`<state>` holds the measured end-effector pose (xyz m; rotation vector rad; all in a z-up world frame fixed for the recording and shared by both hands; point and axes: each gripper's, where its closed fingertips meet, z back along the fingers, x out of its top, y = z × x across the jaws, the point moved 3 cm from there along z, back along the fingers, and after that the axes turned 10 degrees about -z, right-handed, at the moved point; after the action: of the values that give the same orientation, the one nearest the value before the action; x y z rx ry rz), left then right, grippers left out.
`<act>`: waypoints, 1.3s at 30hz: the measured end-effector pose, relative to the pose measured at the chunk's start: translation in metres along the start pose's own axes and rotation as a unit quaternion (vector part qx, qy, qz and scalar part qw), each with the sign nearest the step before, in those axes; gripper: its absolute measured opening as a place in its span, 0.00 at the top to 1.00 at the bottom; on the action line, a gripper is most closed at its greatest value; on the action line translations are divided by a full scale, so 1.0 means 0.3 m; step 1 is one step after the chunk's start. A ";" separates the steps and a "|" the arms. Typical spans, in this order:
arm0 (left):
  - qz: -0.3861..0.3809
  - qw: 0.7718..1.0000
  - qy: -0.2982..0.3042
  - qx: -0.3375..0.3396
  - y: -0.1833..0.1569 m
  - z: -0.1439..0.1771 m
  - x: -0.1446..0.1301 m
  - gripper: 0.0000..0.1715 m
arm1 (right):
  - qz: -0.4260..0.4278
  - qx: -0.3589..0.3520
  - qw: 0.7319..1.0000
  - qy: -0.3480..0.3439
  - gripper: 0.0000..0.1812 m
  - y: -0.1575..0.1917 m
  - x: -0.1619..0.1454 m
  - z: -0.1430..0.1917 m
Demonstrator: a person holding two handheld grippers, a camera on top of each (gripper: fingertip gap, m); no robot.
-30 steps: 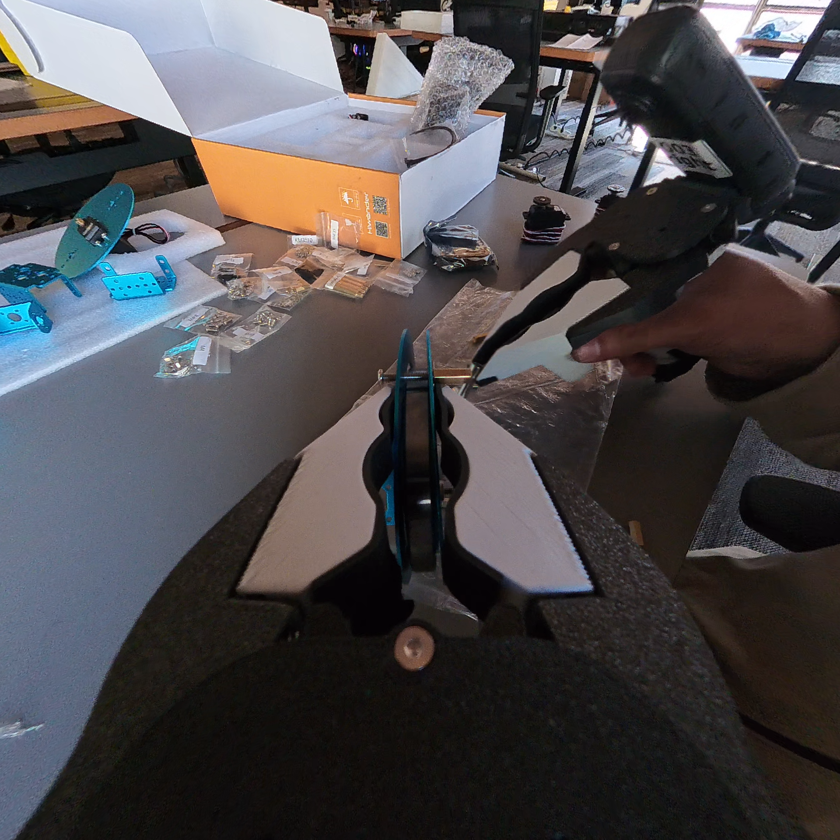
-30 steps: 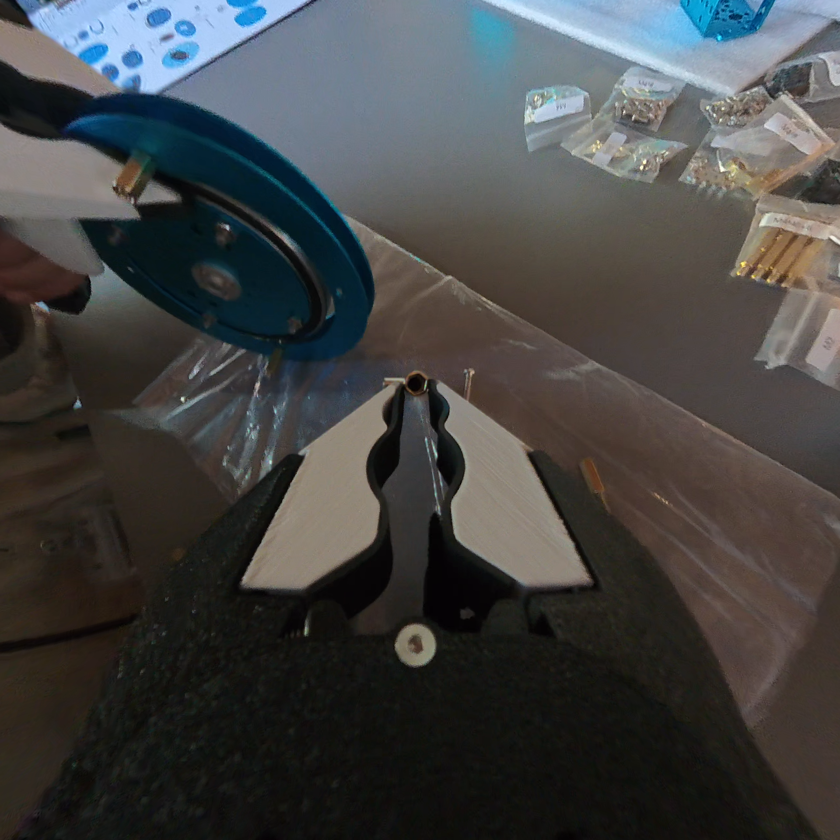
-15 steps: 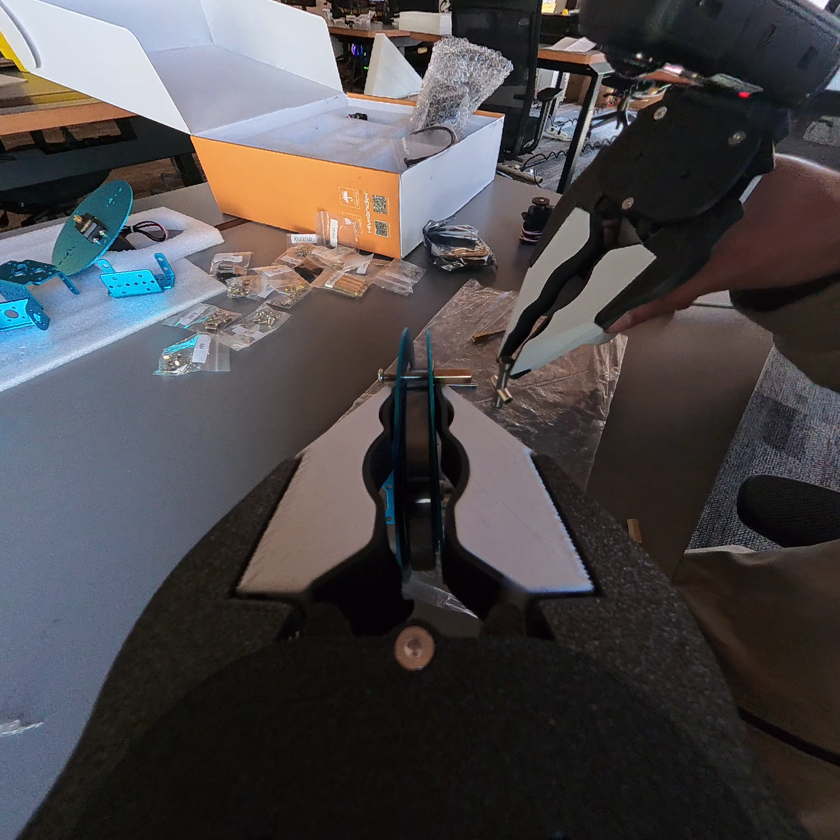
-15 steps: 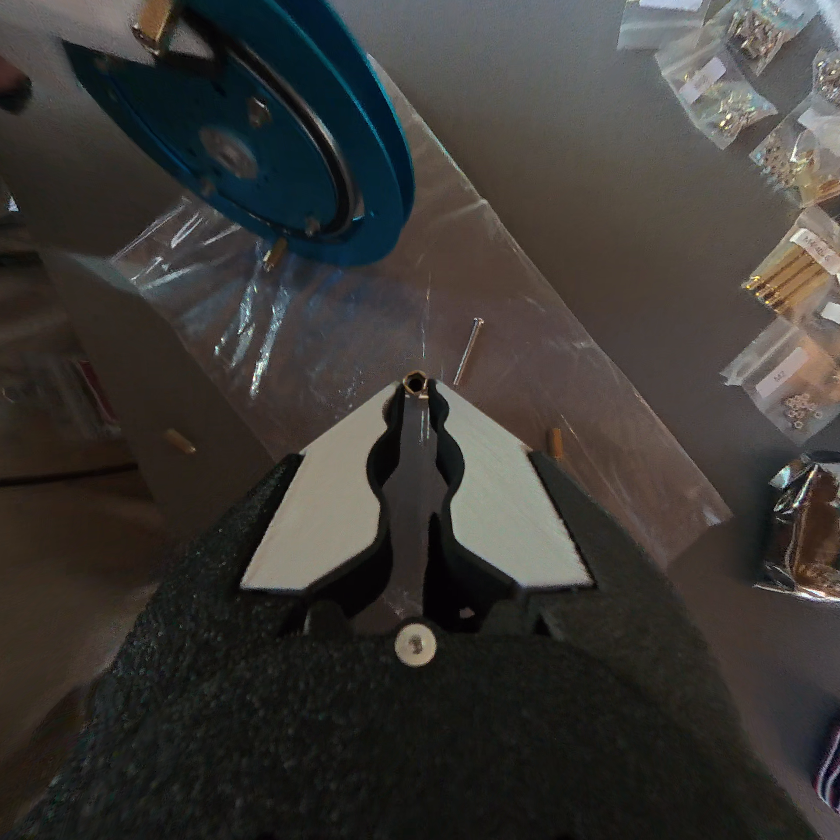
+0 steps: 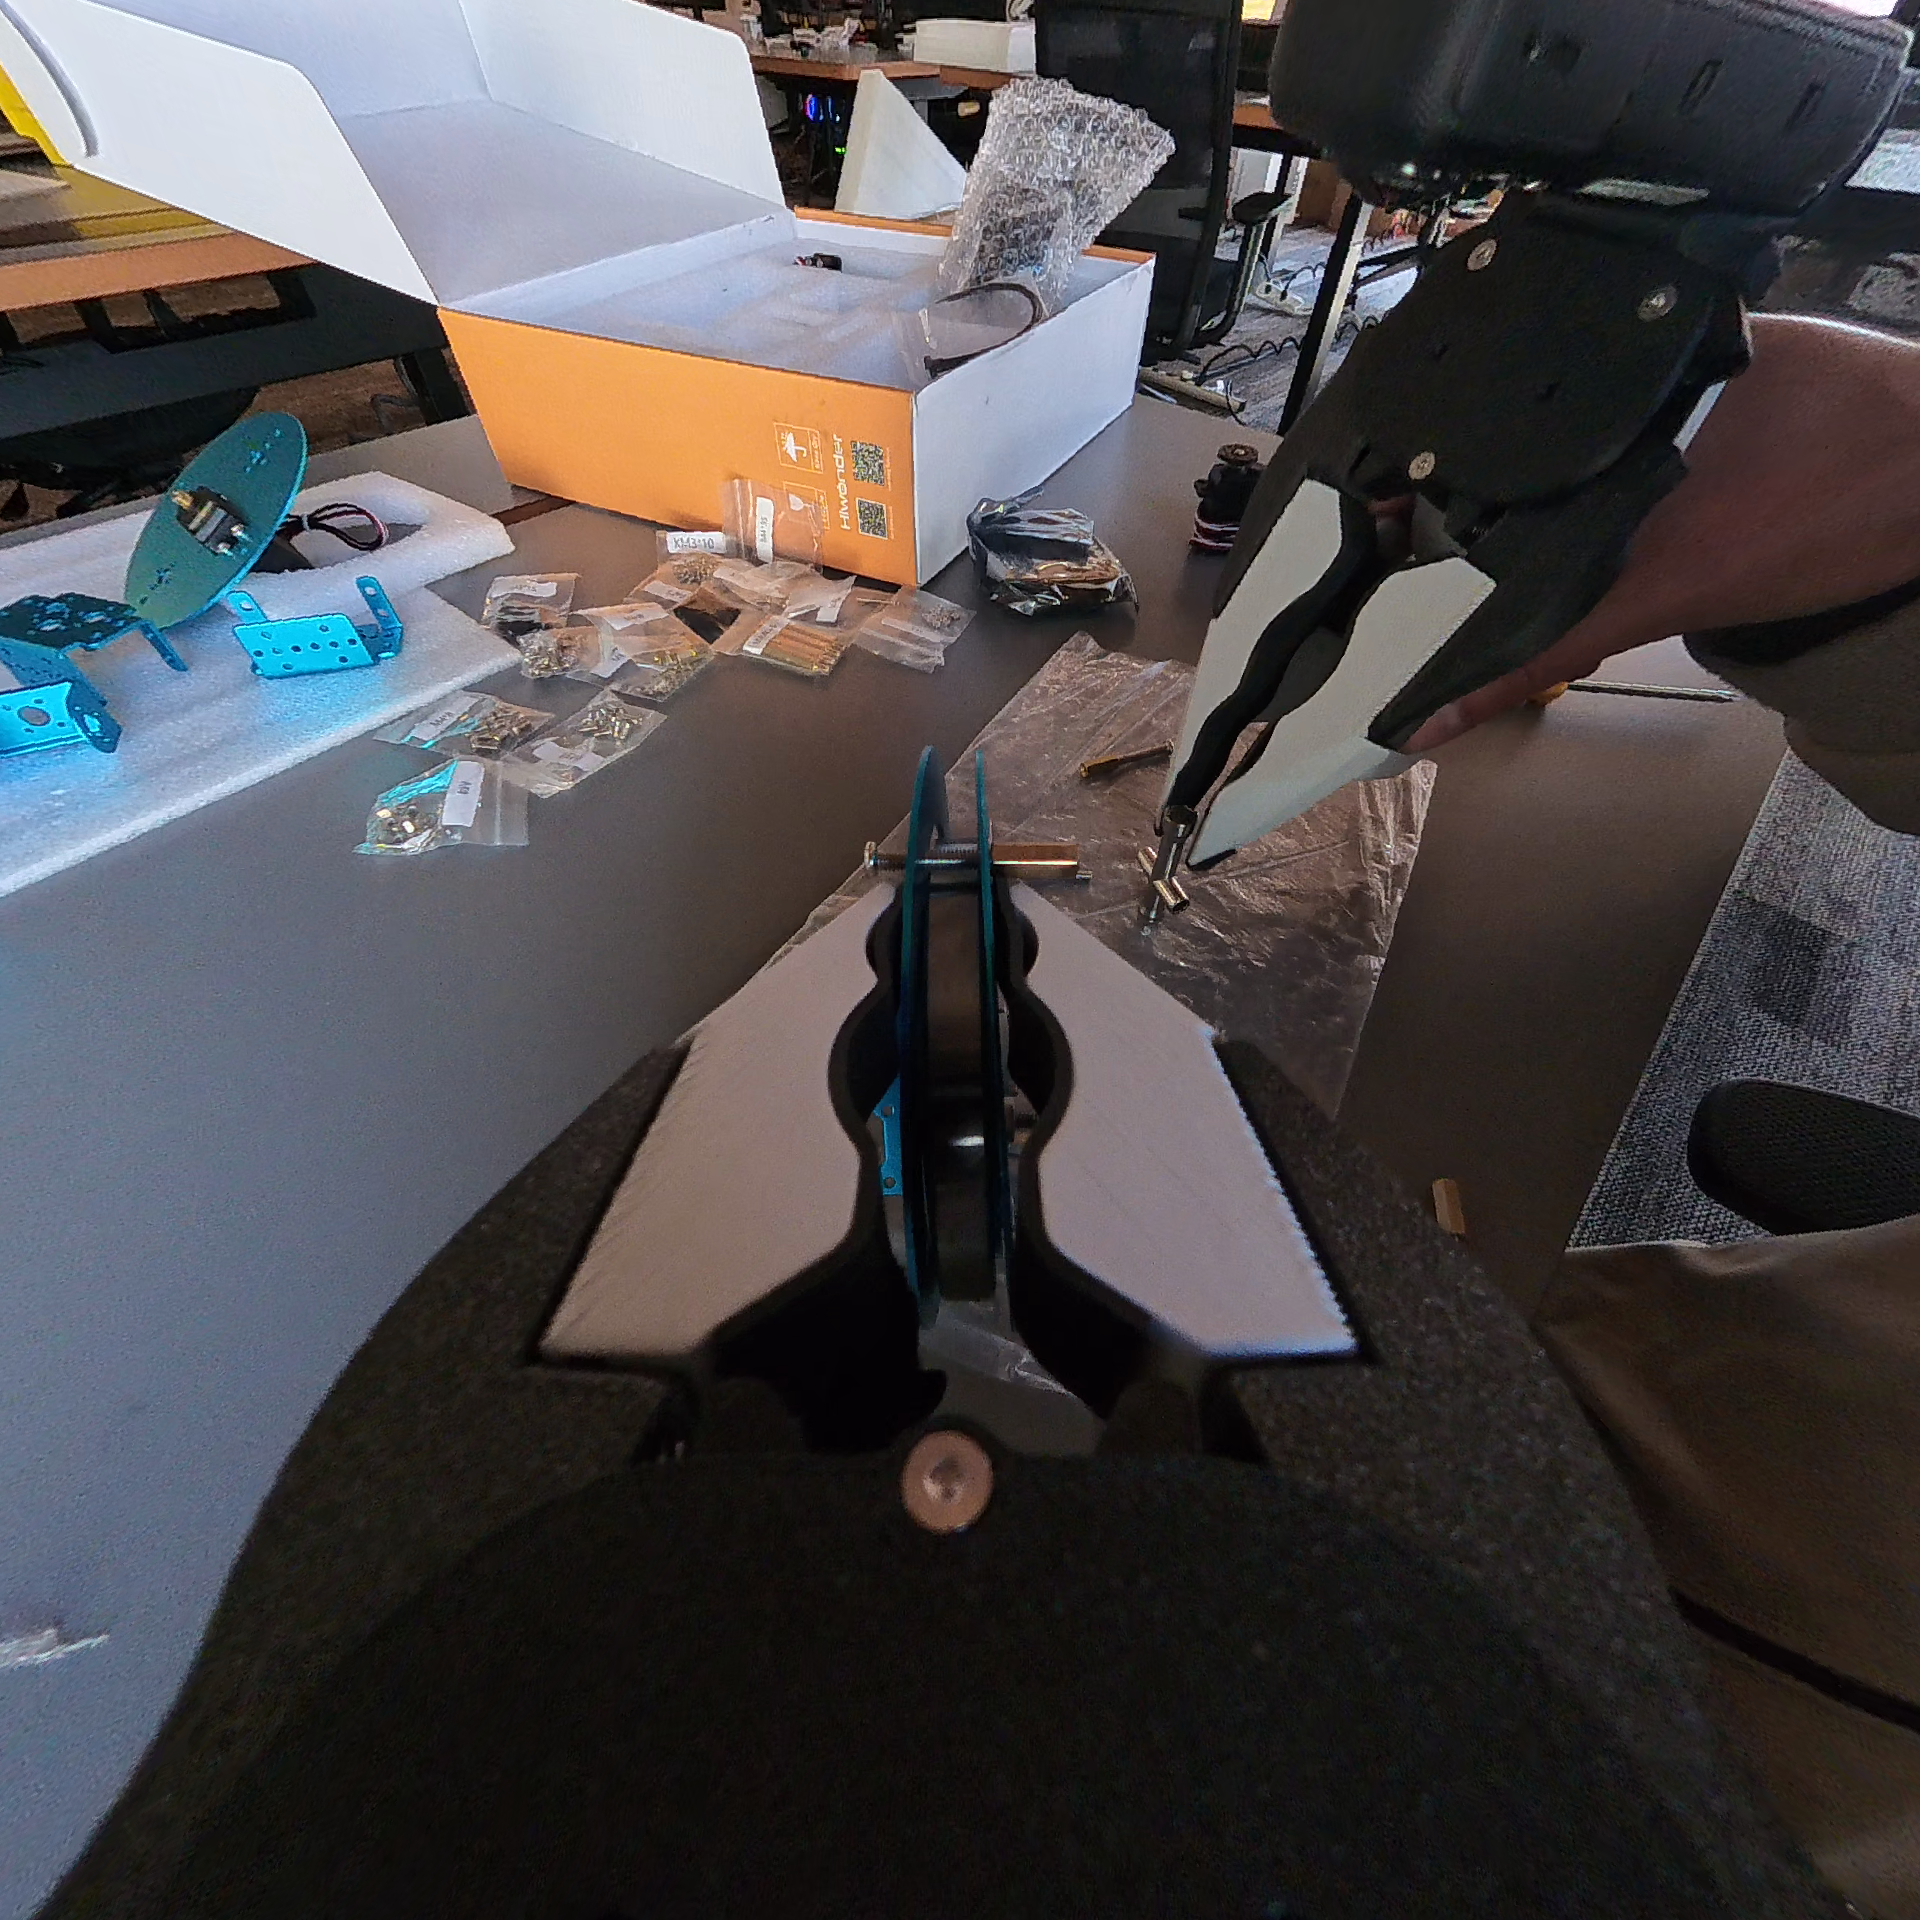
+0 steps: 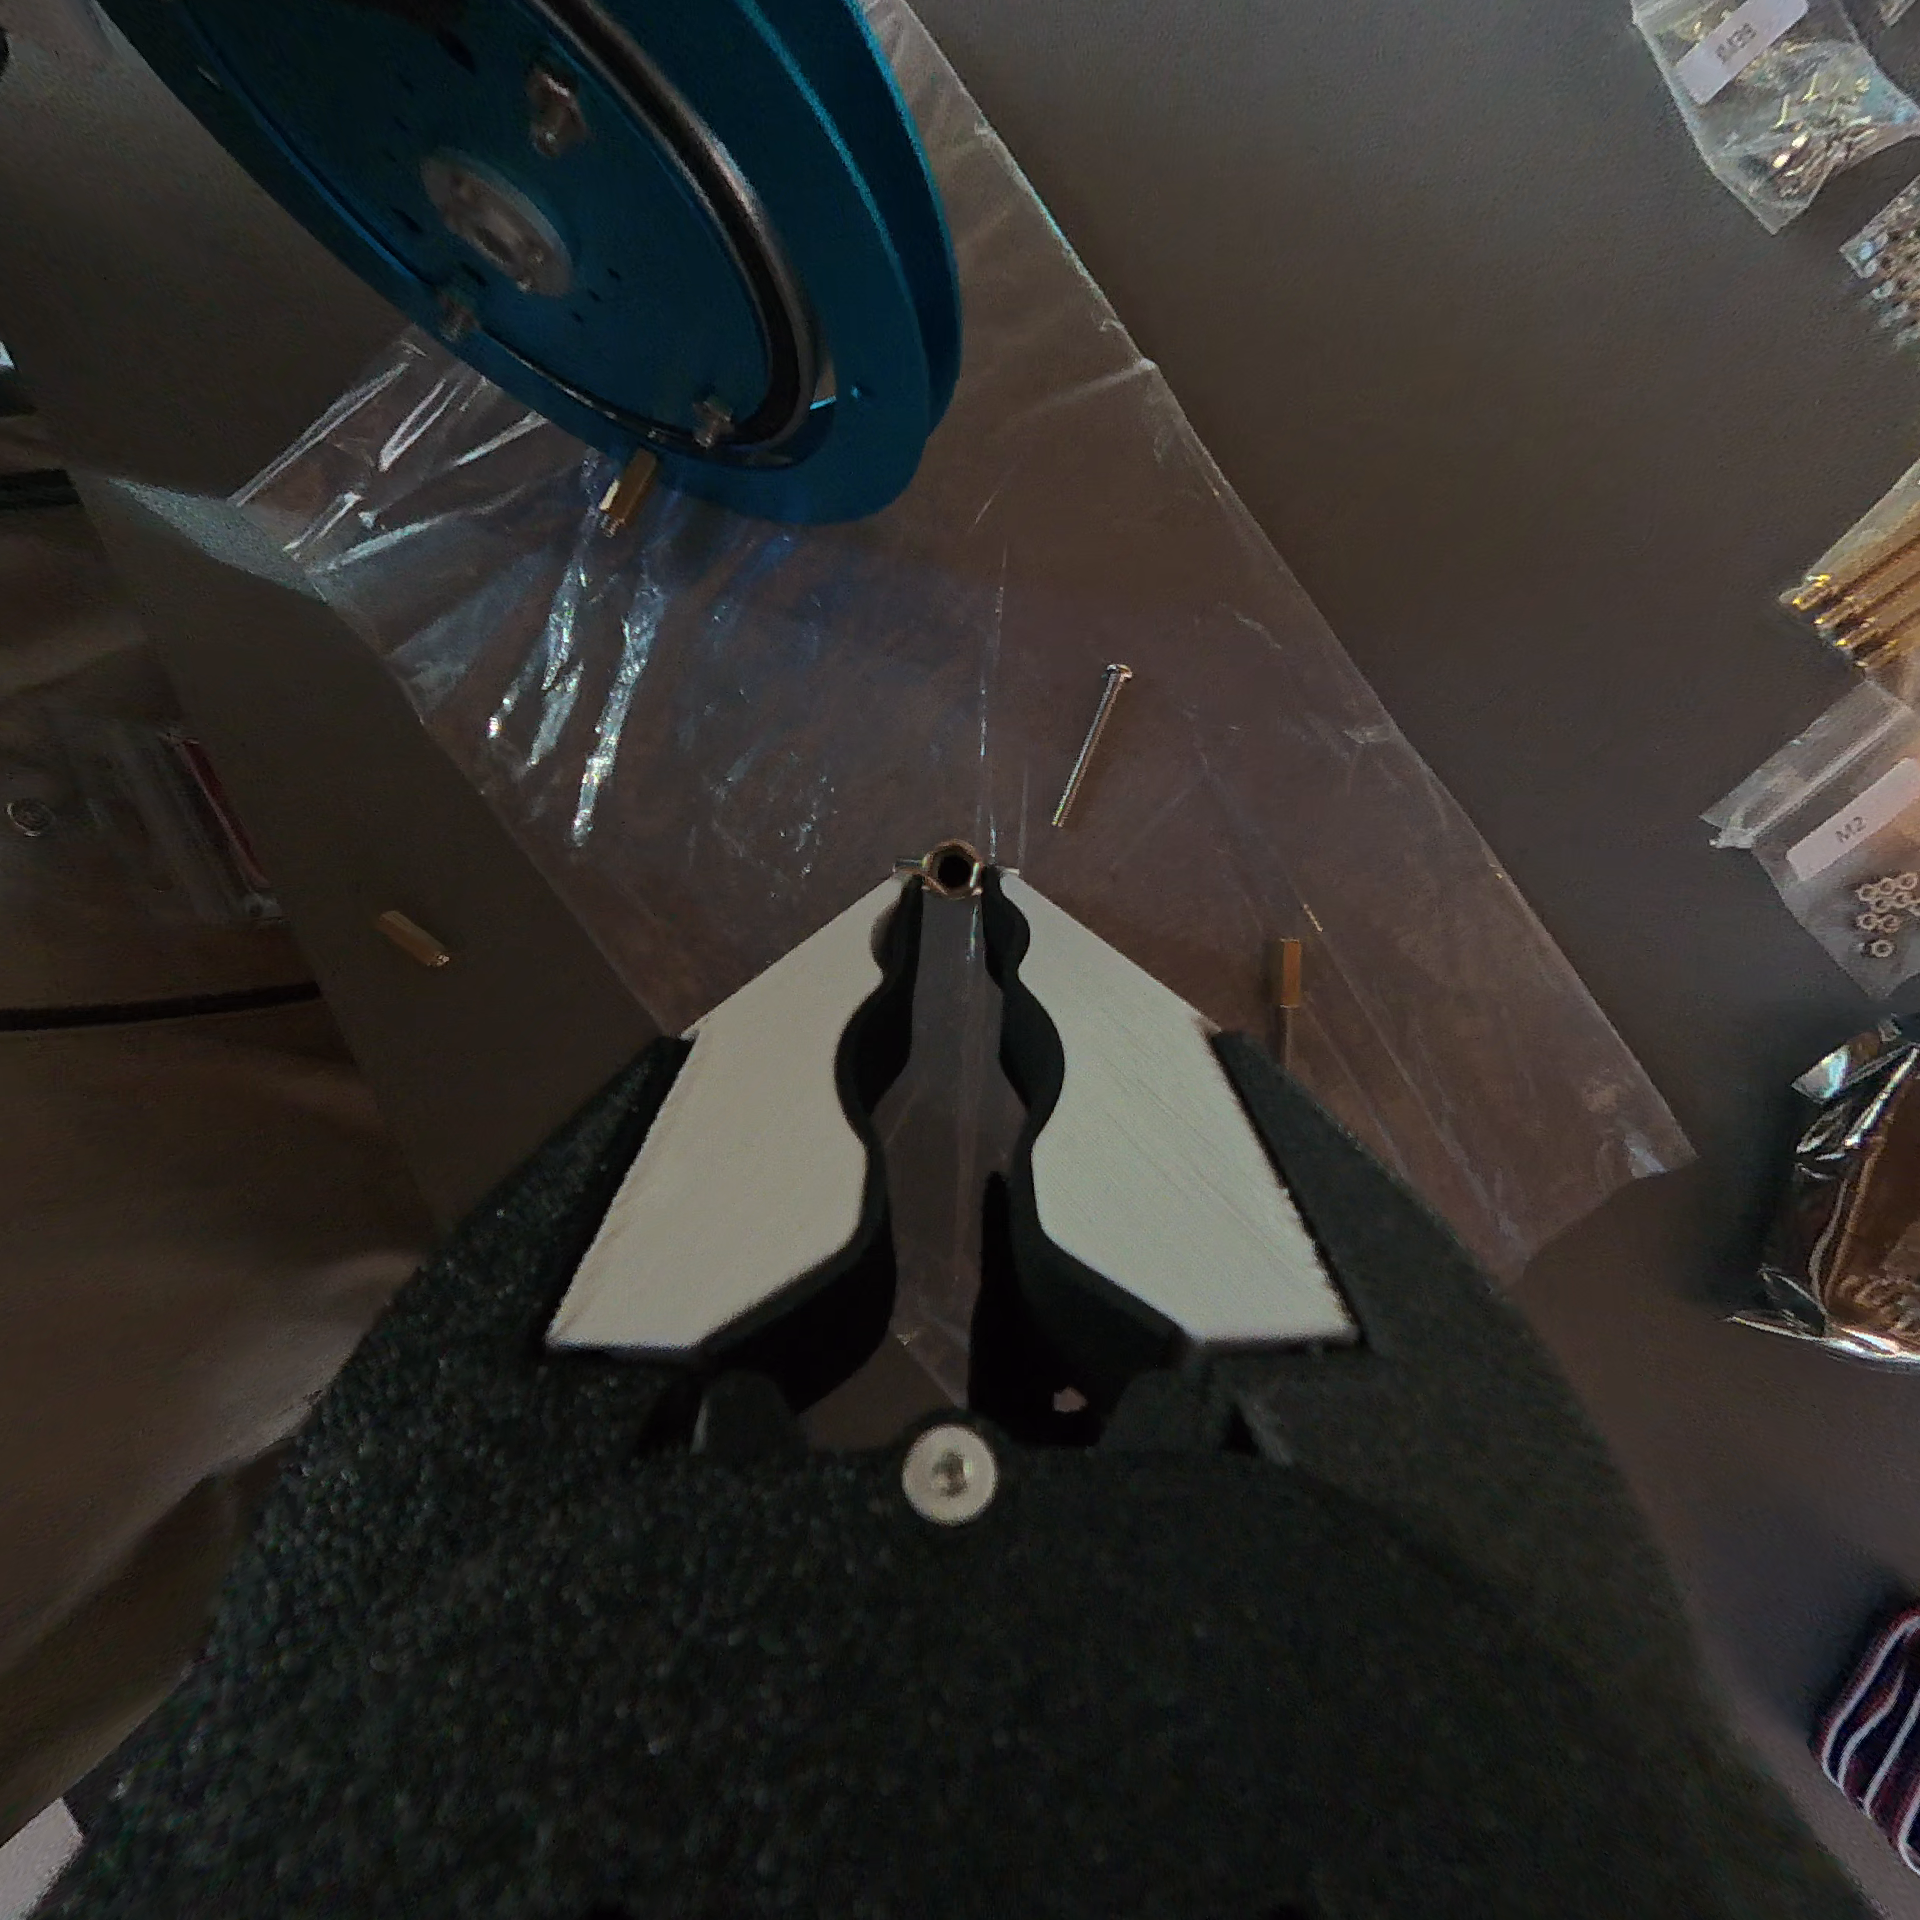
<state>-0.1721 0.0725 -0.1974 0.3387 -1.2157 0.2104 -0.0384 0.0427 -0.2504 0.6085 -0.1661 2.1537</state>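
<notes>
My left gripper (image 5: 948,894) is shut on a blue double-disc assembly (image 5: 940,1039), held edge-on above the dark table. A screw with a brass standoff (image 5: 1023,858) crosses the discs near the top. The assembly also shows at the upper left of the right wrist view (image 6: 623,208). My right gripper (image 6: 954,885) is shut on a small brass hex standoff (image 6: 954,868), seen end-on at the fingertips. In the left wrist view the right gripper (image 5: 1184,836) points down at a clear plastic bag (image 5: 1278,935). I cannot tell whether the standoff touches the bag.
A long loose screw (image 6: 1089,743) and a loose brass standoff (image 6: 1288,977) lie on the plastic bag (image 6: 1247,582). Small hardware bags (image 5: 644,644), an open orange and white box (image 5: 675,426) and white foam (image 5: 208,727) with blue brackets lie beyond. The table edge (image 5: 1538,1143) runs along the right. The long loose screw (image 6: 1089,743) is about 5 centimeters from my right fingertips and 15 centimeters from my left.
My right gripper has moved away from the standoff on the disc assembly, tilted downward and come low over the plastic bag, still shut on its standoff. My left gripper has stayed still.
</notes>
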 end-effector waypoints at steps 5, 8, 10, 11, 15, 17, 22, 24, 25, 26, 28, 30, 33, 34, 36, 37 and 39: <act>-0.003 1.000 0.001 0.000 -0.002 0.000 0.000 0.93 | 0.014 0.001 1.000 0.019 0.92 0.002 -0.012 -0.011; -0.004 1.000 0.002 -0.001 -0.002 0.000 0.000 0.92 | 0.066 -0.010 0.997 0.042 0.87 -0.013 -0.023 -0.011; -0.005 1.000 0.001 -0.003 -0.002 0.001 0.000 0.92 | 0.147 -0.007 0.988 0.054 0.84 -0.020 -0.022 -0.002; -0.006 1.000 0.002 -0.005 -0.003 0.000 0.000 0.93 | 0.195 0.002 0.979 0.057 0.82 -0.019 -0.021 0.003; -0.029 0.999 0.003 -0.013 -0.016 0.001 0.001 0.92 | 0.345 0.062 0.933 0.076 0.79 -0.017 0.010 0.018; -0.028 1.000 0.004 -0.011 -0.018 0.001 0.001 0.93 | 0.403 0.079 0.908 0.087 0.81 -0.018 0.026 0.012; -0.007 1.000 0.002 -0.009 -0.001 0.005 -0.004 0.92 | 0.460 0.115 0.869 0.145 0.82 -0.017 0.028 -0.038; -0.001 1.000 0.003 -0.012 0.005 0.005 -0.005 0.92 | 0.471 0.121 0.860 0.153 0.85 -0.015 0.024 -0.062; 0.001 1.000 0.003 -0.013 0.006 0.005 -0.005 0.93 | 0.472 0.130 0.858 0.154 0.91 -0.009 0.020 -0.072; 0.002 1.000 0.003 -0.015 0.008 0.004 -0.005 0.93 | 0.468 0.142 0.858 0.157 0.96 -0.002 0.010 -0.080; 0.004 1.000 0.003 -0.018 0.009 0.002 -0.004 0.93 | 0.466 0.142 0.858 0.163 0.96 -0.004 -0.006 -0.093; 0.004 1.000 0.001 -0.019 0.011 -0.001 -0.003 0.92 | 0.444 0.127 0.877 0.134 0.96 0.006 0.022 -0.083; 0.015 1.000 -0.002 -0.017 0.018 -0.003 -0.004 0.92 | 0.332 0.155 0.930 0.016 0.97 0.049 0.126 0.014; 0.020 1.000 -0.005 -0.016 0.021 -0.004 -0.004 0.92 | 0.268 0.195 0.942 -0.047 0.97 0.082 0.167 0.067; 0.032 0.999 -0.011 -0.014 0.029 -0.007 -0.004 0.93 | 0.135 0.273 0.936 -0.176 0.96 0.127 0.233 0.167; 0.038 0.999 -0.013 -0.014 0.032 -0.009 -0.004 0.93 | 0.065 0.306 0.923 -0.223 0.97 0.133 0.248 0.202; 0.044 0.999 -0.015 -0.014 0.037 -0.014 -0.003 0.93 | -0.056 0.372 0.875 -0.305 0.97 0.138 0.257 0.250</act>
<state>-0.1725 0.0845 -0.1978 0.2645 -1.2628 0.2645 -0.0824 0.0480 -0.1441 1.6901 0.3807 1.7969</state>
